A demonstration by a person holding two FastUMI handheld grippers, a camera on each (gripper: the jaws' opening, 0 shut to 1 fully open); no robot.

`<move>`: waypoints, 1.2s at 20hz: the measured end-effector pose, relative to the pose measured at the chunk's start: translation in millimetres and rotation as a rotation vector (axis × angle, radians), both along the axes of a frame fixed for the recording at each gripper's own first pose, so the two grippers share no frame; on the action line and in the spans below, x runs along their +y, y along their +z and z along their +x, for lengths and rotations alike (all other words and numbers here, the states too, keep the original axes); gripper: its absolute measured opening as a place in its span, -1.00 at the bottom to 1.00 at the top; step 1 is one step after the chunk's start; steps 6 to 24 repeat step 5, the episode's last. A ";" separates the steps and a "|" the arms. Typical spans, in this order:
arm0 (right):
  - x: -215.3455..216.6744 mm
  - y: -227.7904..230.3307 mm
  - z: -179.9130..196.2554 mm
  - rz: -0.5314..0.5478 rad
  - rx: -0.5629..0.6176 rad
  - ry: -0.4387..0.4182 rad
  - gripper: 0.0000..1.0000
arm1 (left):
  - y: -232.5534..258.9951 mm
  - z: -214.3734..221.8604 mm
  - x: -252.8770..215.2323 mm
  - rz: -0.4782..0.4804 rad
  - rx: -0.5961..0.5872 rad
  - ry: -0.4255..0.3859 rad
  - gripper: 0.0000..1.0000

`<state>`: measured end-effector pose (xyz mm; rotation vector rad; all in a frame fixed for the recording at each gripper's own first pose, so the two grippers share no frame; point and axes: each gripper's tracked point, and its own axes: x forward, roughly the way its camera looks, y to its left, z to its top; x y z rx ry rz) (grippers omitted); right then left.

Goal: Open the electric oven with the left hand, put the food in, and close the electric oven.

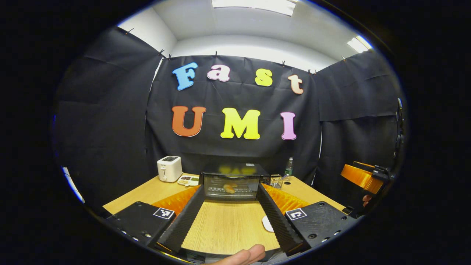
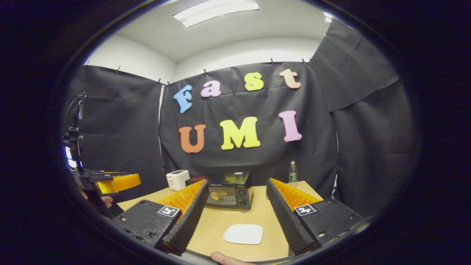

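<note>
1. Left gripper (image 1: 229, 217), fingers wide apart and holding nothing, points straight at the electric oven (image 1: 231, 187) across the table (image 1: 228, 228).
2. The oven door looks shut, with the food (image 1: 229, 188) behind its glass; the handle is hard to make out.
3. Right gripper (image 2: 235, 217), also spread and empty, hovers over a bare white plate (image 2: 243, 234), the oven lying ahead and left of it.

One oven (image 1: 231, 182), one toaster (image 1: 169, 168), one bottle (image 1: 289, 167)
</note>
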<state>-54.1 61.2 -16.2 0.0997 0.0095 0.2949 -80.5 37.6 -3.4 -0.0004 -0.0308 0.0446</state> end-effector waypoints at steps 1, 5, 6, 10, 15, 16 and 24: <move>1.7 -0.7 -0.7 0.000 -0.002 0.008 0.92 | -0.5 -0.3 -5.2 0.001 0.004 -0.015 0.88; 3.1 -7.8 1.8 -0.005 0.015 0.020 0.92 | 2.3 -2.9 -11.9 0.019 -0.002 -0.034 0.88; 3.1 -7.8 1.8 -0.005 0.015 0.020 0.92 | 2.3 -2.9 -11.9 0.019 -0.002 -0.034 0.88; 3.1 -7.8 1.8 -0.005 0.015 0.020 0.92 | 2.3 -2.9 -11.9 0.019 -0.002 -0.034 0.88; 3.1 -7.8 1.8 -0.005 0.015 0.020 0.92 | 2.3 -2.9 -11.9 0.019 -0.002 -0.034 0.88; 3.1 -7.8 1.8 -0.005 0.015 0.020 0.92 | 2.3 -2.9 -11.9 0.019 -0.002 -0.034 0.88; 3.1 -7.8 1.8 -0.005 0.015 0.020 0.92 | 2.3 -2.9 -11.9 0.019 -0.002 -0.034 0.88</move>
